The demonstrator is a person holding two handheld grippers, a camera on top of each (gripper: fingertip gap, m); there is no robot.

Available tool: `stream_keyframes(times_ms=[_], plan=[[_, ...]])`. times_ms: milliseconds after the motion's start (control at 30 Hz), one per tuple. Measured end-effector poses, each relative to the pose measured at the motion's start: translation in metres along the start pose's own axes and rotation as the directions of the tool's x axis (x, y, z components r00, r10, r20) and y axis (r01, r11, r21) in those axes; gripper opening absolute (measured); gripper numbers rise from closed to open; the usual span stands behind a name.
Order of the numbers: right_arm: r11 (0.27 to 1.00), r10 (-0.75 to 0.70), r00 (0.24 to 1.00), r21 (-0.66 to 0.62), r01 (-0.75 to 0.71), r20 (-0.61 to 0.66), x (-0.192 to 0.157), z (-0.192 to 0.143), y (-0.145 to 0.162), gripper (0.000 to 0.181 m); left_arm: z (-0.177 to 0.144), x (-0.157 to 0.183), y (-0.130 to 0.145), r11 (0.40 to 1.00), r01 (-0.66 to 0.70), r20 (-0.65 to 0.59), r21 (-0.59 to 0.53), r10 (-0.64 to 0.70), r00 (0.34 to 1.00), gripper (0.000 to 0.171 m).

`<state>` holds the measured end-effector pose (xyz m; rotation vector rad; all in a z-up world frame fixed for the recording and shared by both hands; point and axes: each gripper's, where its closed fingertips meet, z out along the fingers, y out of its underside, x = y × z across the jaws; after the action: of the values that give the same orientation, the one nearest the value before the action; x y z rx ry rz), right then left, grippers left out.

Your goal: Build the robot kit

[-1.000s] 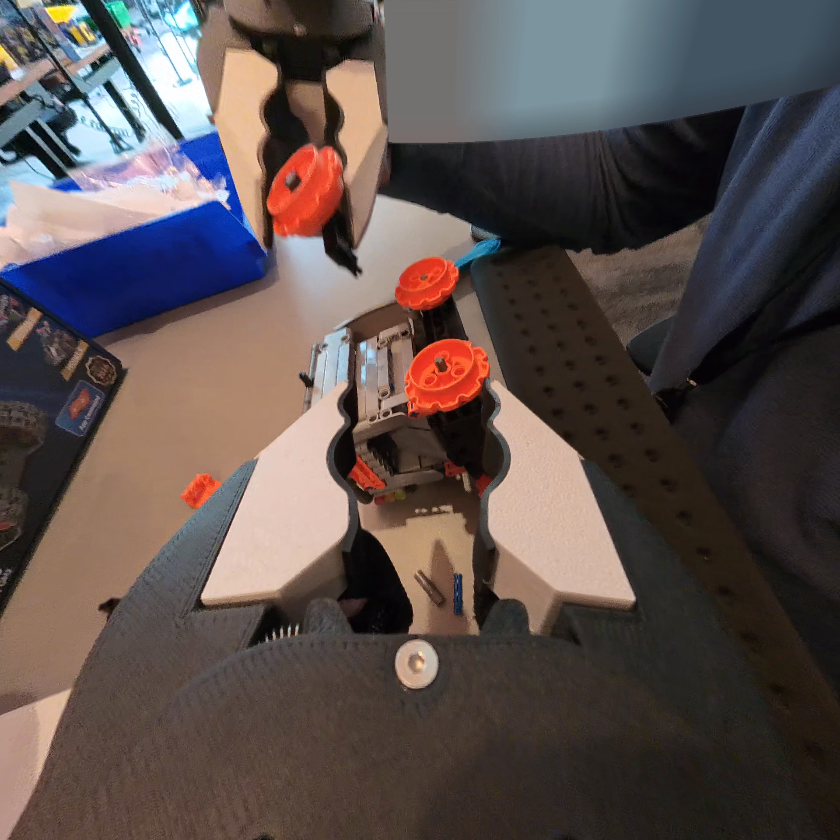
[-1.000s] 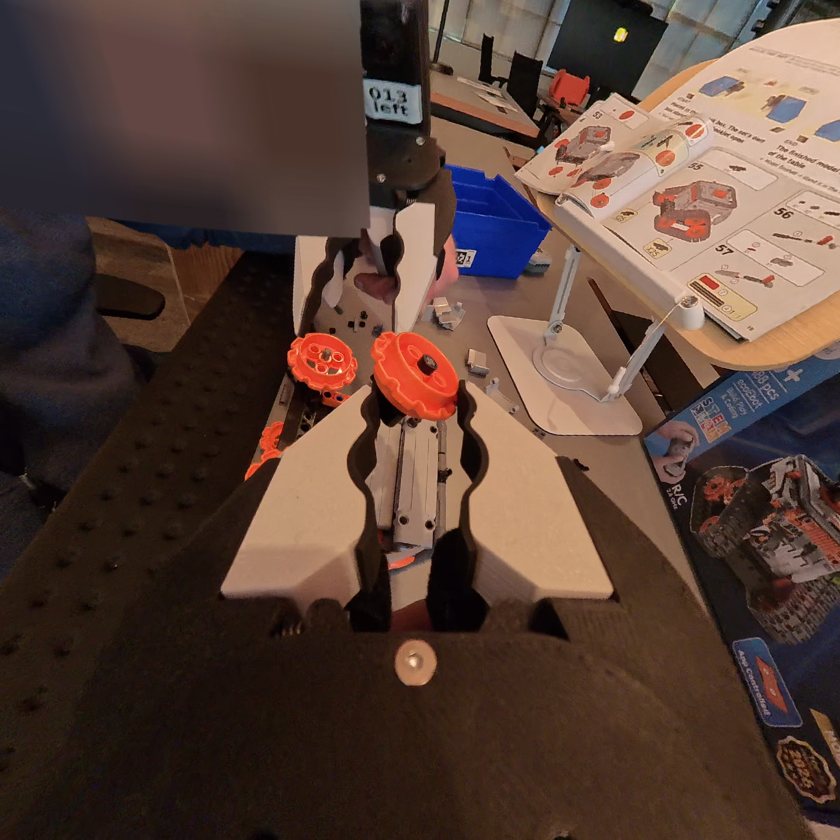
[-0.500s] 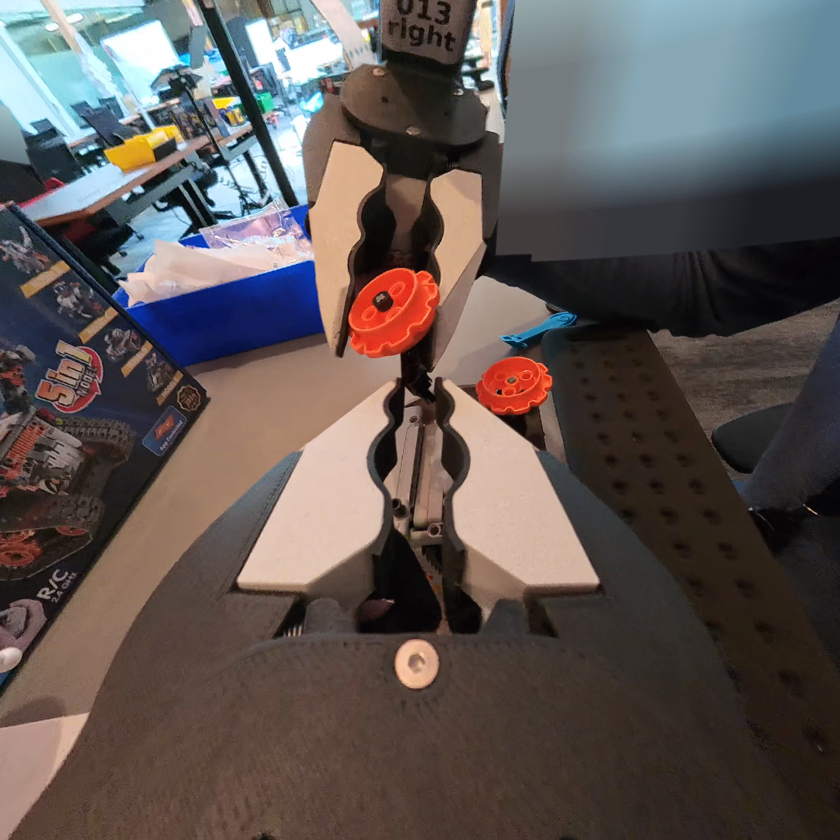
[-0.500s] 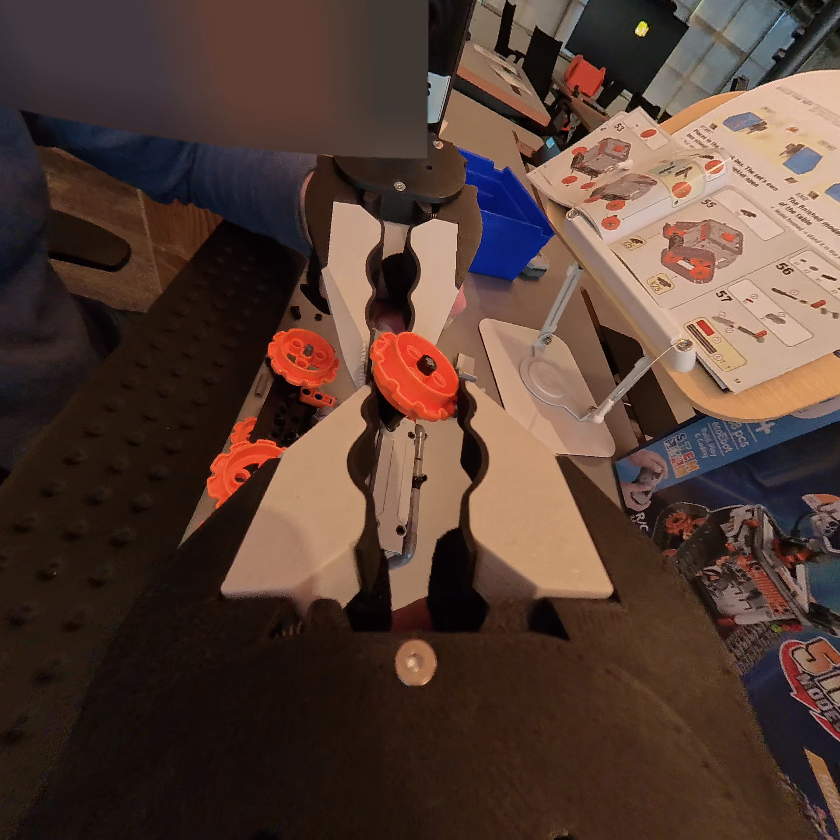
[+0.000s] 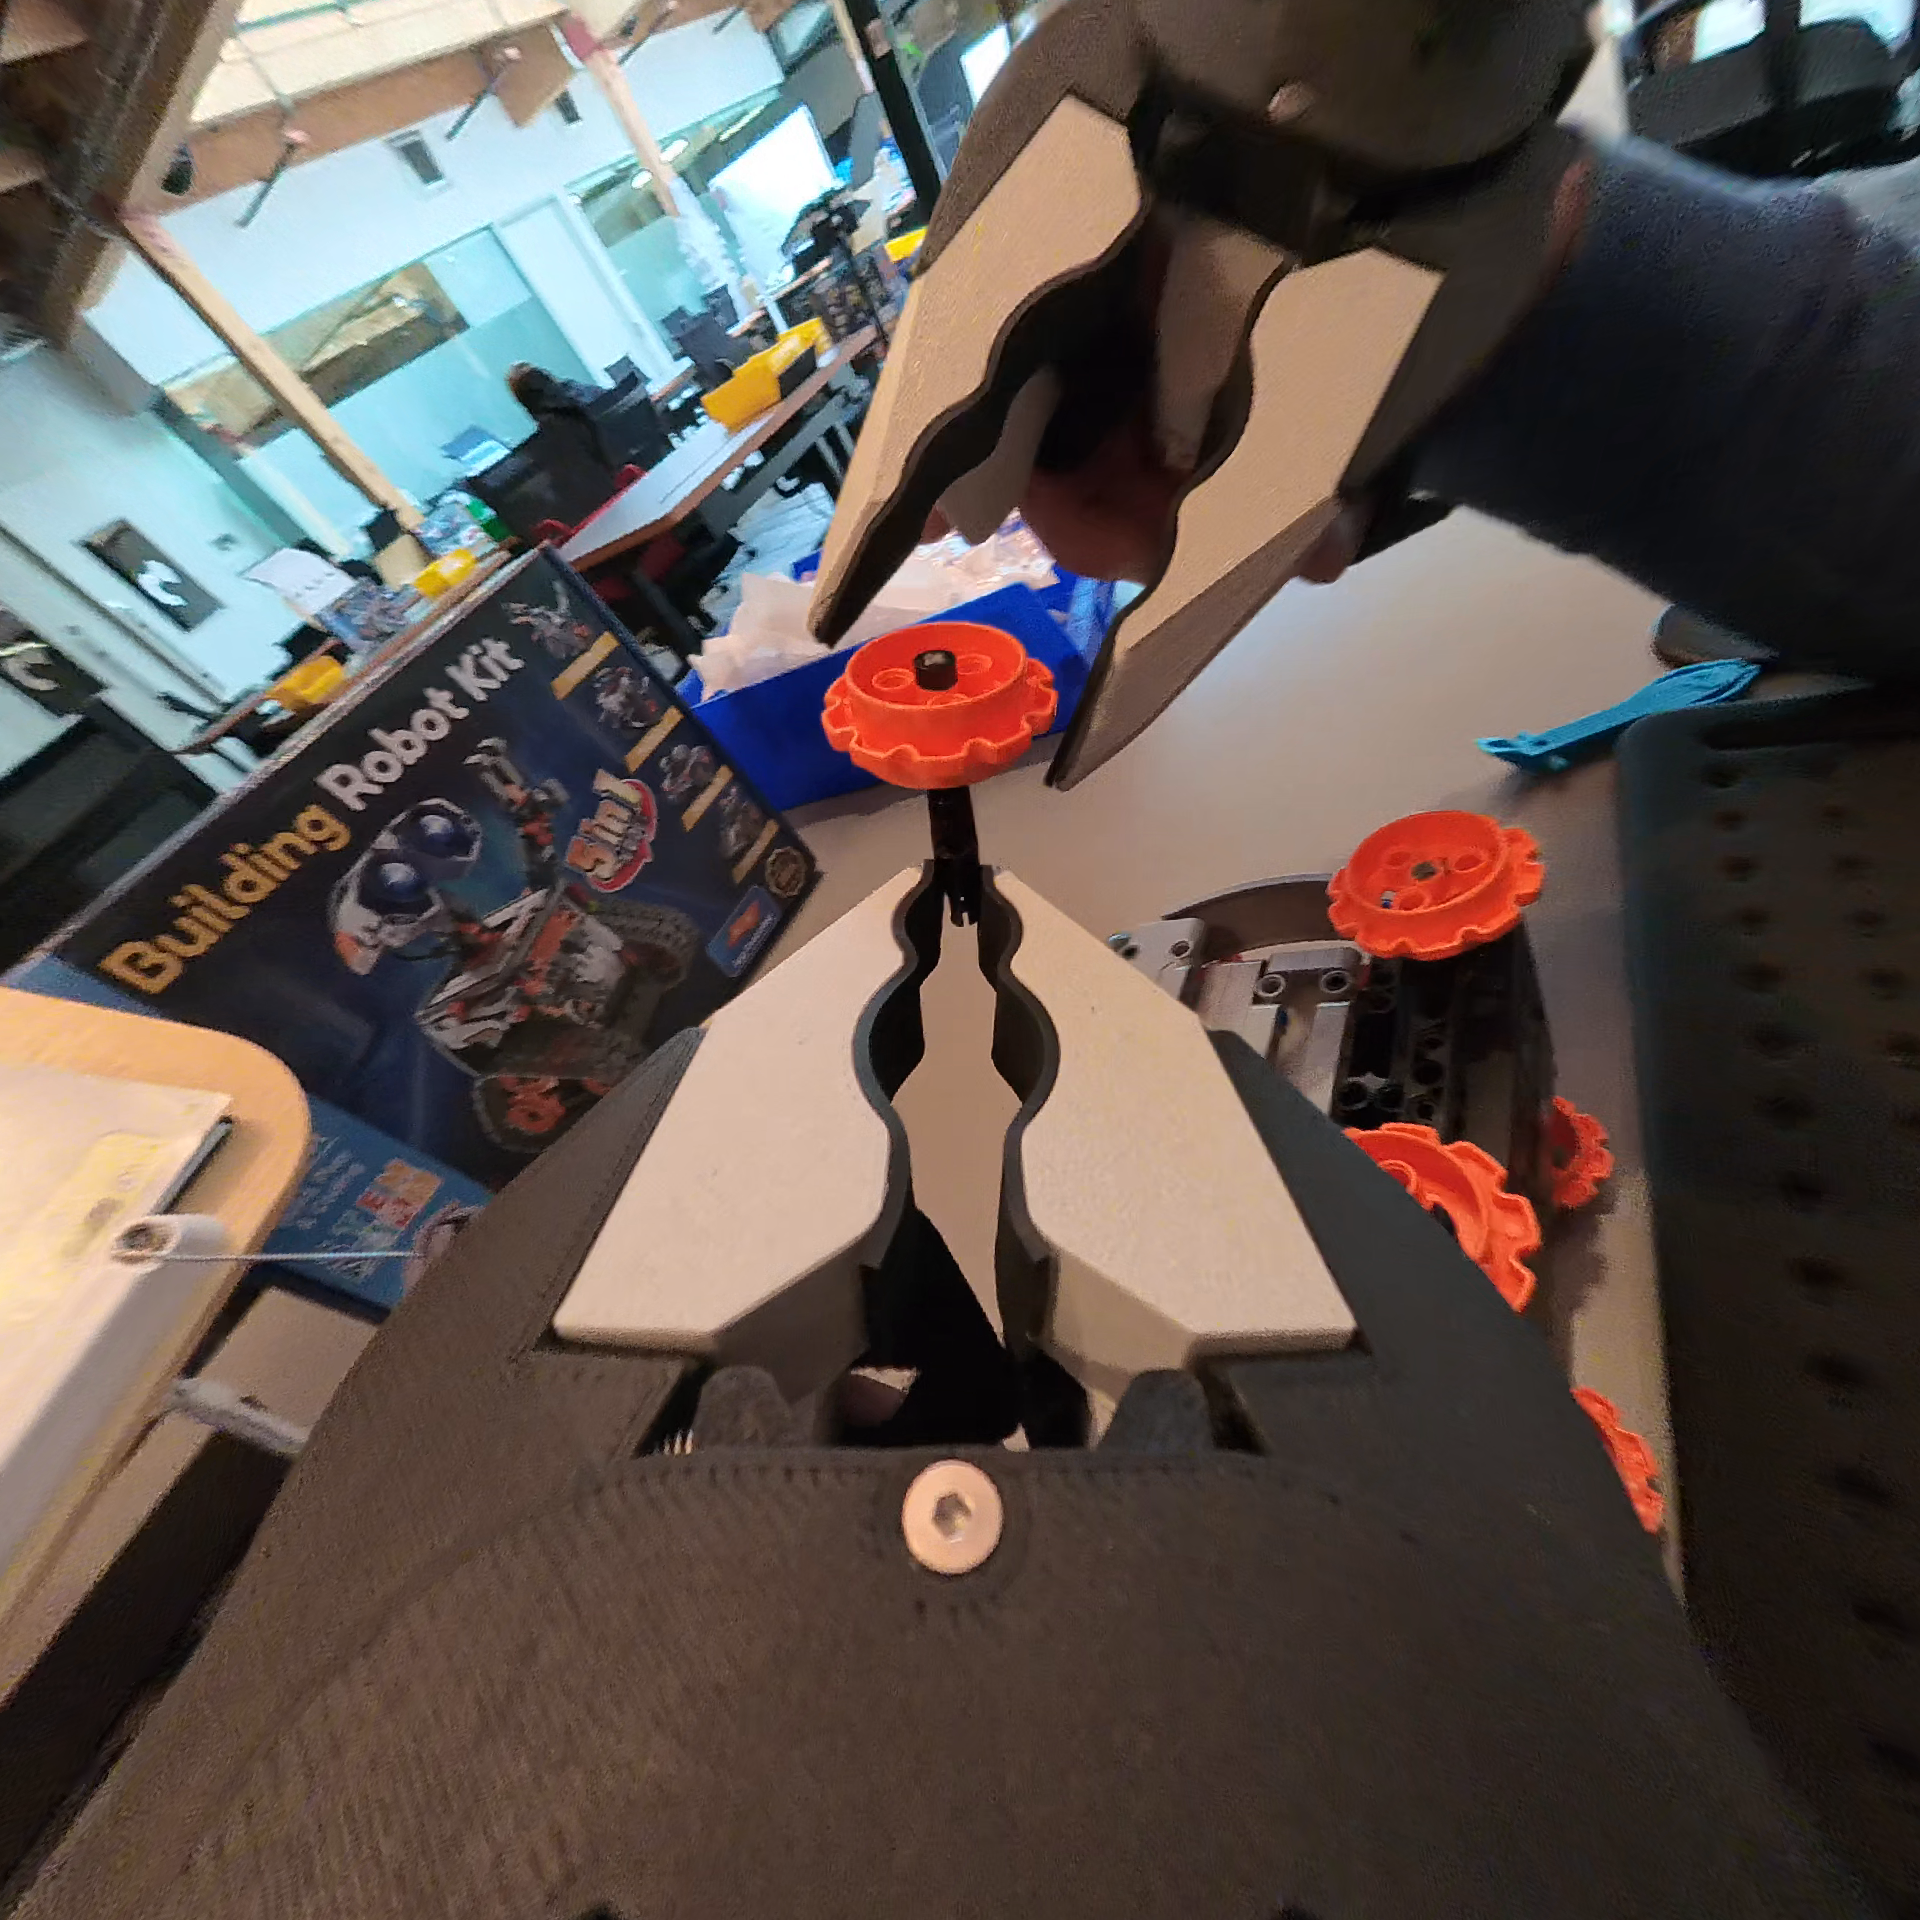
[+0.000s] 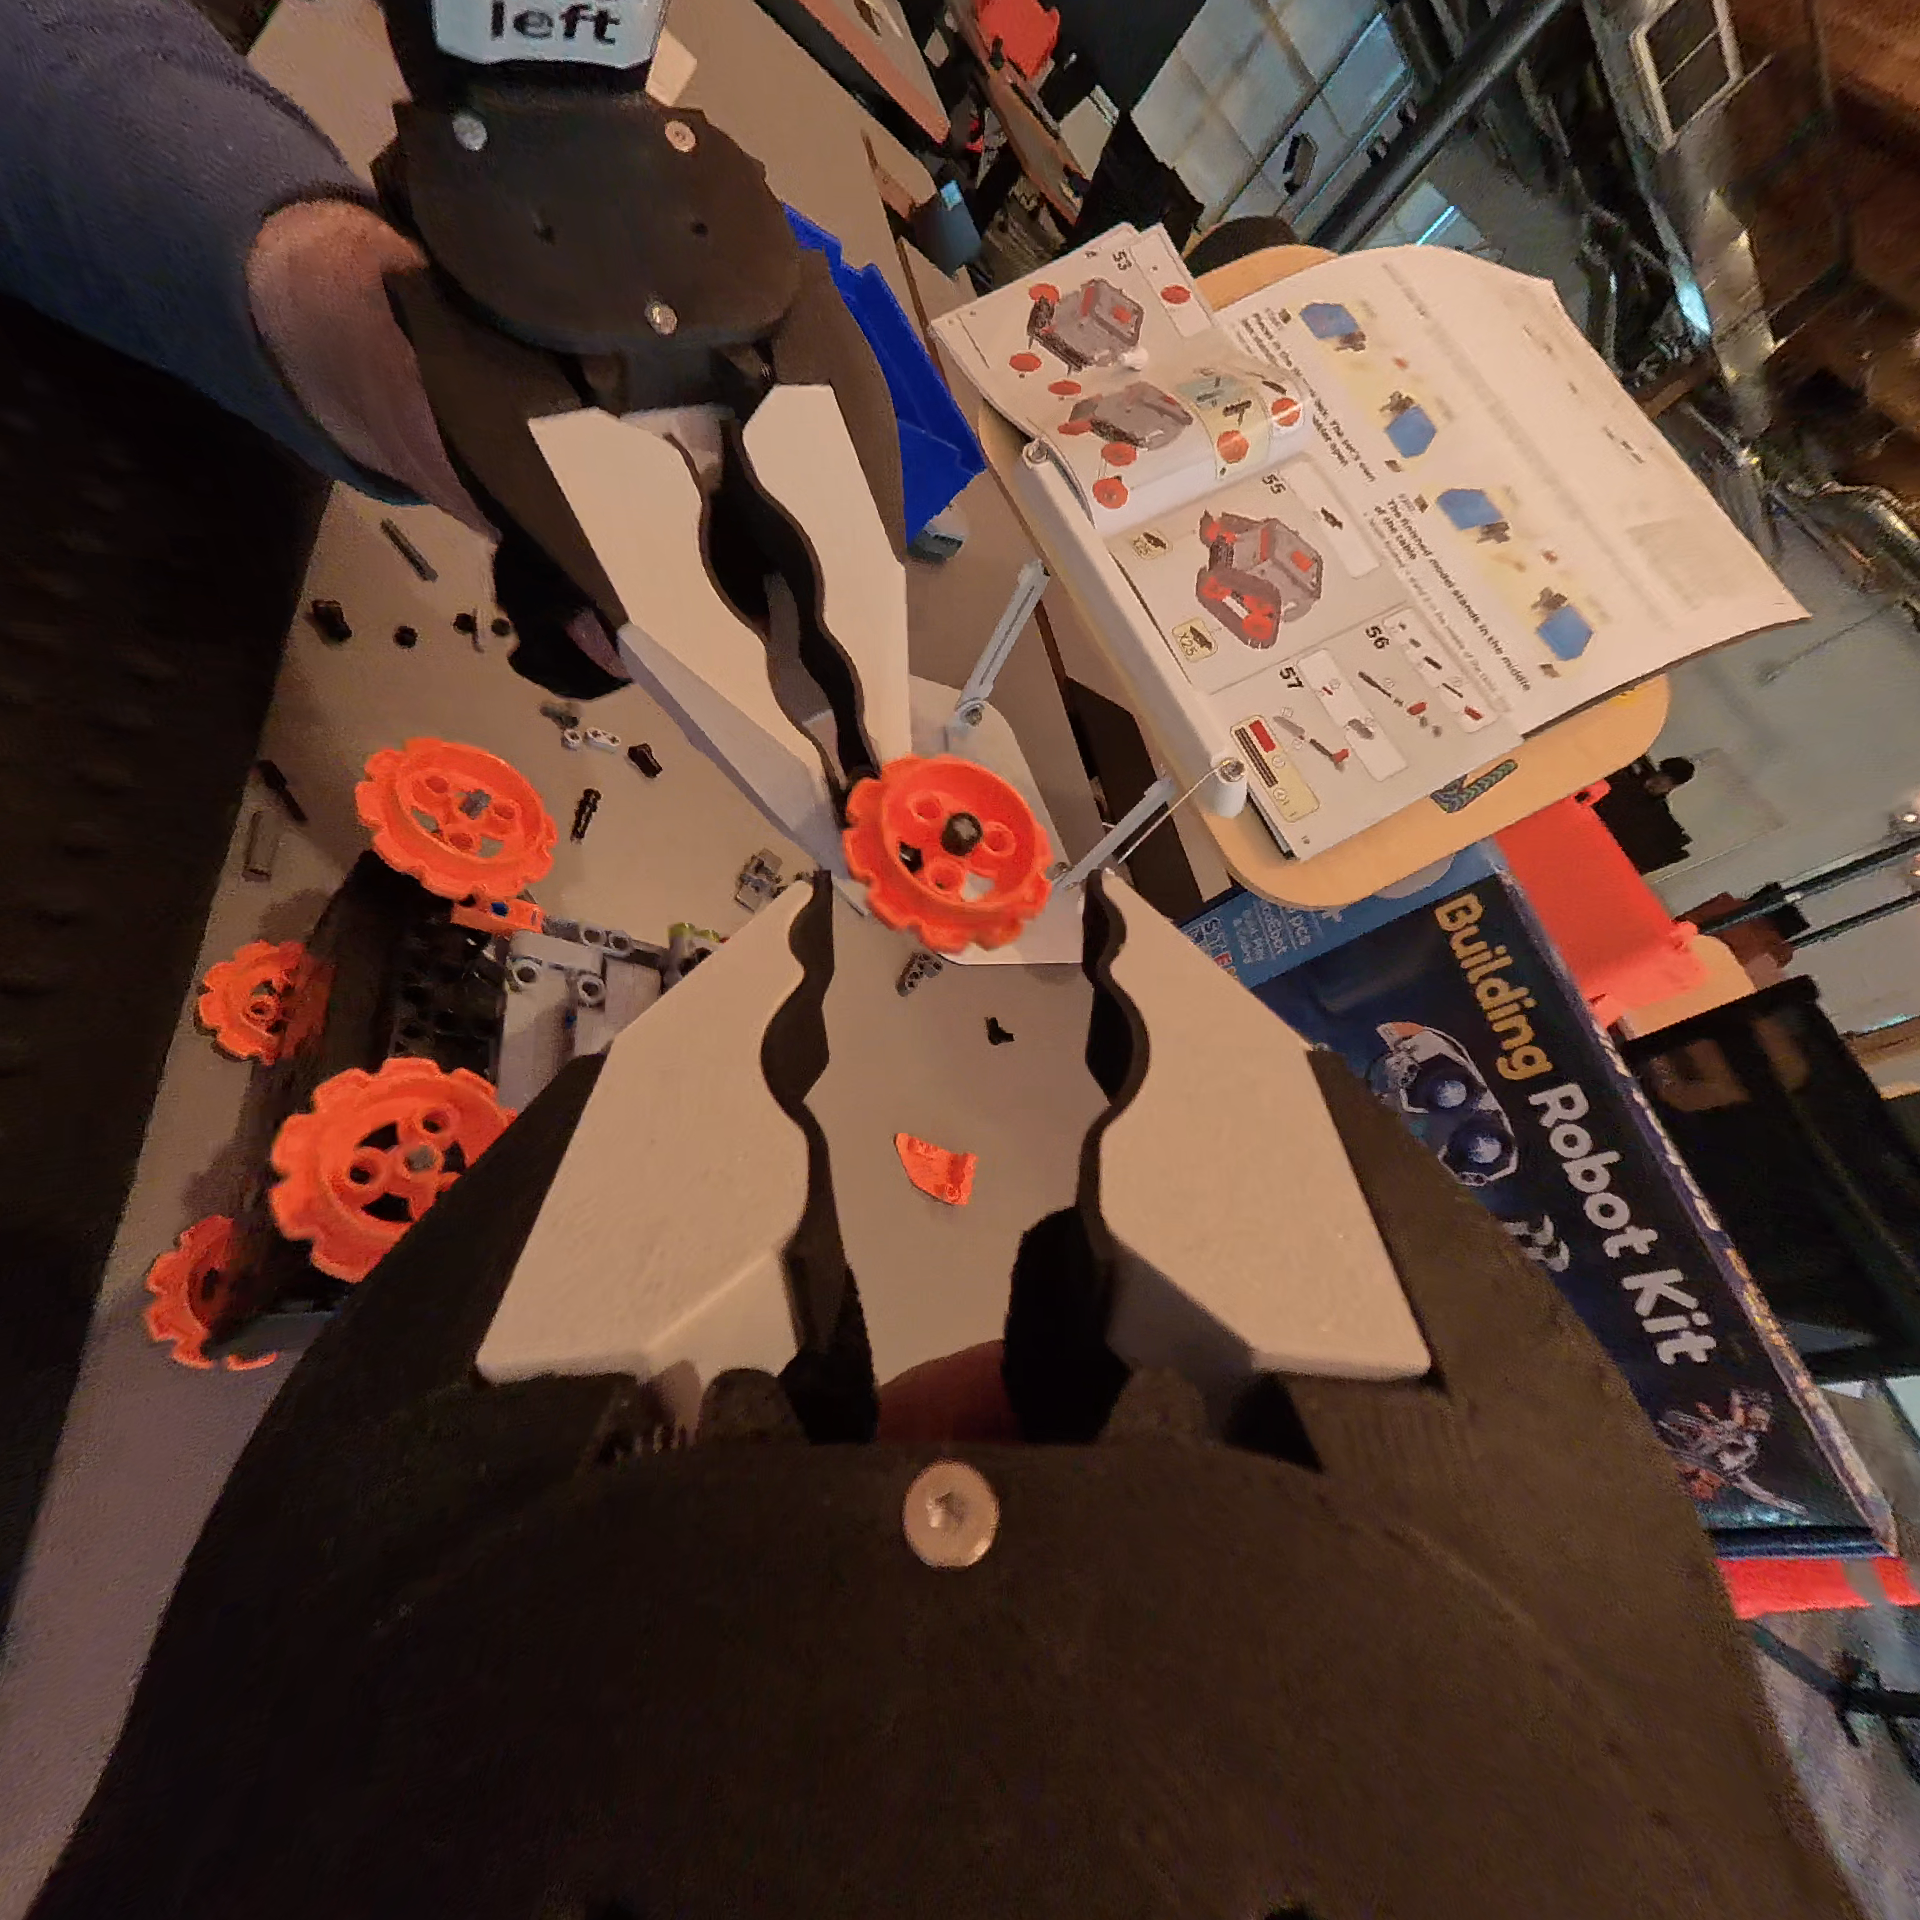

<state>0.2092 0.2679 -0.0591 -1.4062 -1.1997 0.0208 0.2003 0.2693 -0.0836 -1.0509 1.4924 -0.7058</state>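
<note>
1. The left gripper (image 5: 958, 902), pale faceted fingers on a ribbed black body, is clamped on a thin black axle (image 5: 951, 831) that carries an orange toothed wheel (image 5: 938, 702) at its far end, held up above the grey table (image 5: 1351, 707).
2. The right gripper (image 6: 951, 914) stands with its wavy-edged fingers apart, either side of the same wheel (image 6: 945, 850); whether a fingertip touches the wheel's rim is hard to tell.
3. A half-built model (image 6: 436, 997) of black and grey bricks lies on the table to one side, with more orange wheels fitted; its near end is cut off by the right gripper's body.
4. A dark blue kit box (image 5: 436, 862) leans nearby, and an open instruction booklet (image 6: 1351, 499) rests on a white wire stand.
5. Small loose pieces, among them an orange chip (image 6: 935, 1166), dot the tabletop between the right gripper's fingers; a blue bin (image 5: 831, 717) sits behind the raised wheel.
6. A dimpled black mat (image 5: 1787, 1039) runs along the table edge beside the model.
</note>
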Motion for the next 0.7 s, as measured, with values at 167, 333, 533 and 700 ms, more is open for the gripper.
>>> stream_keyframes(times_ms=[167,333,533,700], plan=[[0.994,-0.068,0.994,-0.086,0.061,-0.081,0.001,0.012,0.0,0.038,0.002,-0.002,0.0,0.998,-0.059,0.083,-0.031,0.061,0.995,0.006],[0.985,-0.151,0.98,-0.105,0.137,-0.132,0.003,0.013,-0.002,0.037,0.001,-0.003,-0.001,0.998,-0.049,0.109,-0.033,0.052,0.993,0.006],[0.994,-0.11,0.99,0.0,0.11,-0.083,0.001,0.004,-0.007,0.036,-0.001,0.004,-0.012,0.99,-0.096,0.066,0.099,0.089,0.994,0.008],[0.996,-0.053,0.998,0.069,0.056,-0.045,0.004,-0.003,-0.006,0.036,-0.01,0.006,-0.02,0.983,0.007,-0.066,0.181,0.005,0.998,0.032]])
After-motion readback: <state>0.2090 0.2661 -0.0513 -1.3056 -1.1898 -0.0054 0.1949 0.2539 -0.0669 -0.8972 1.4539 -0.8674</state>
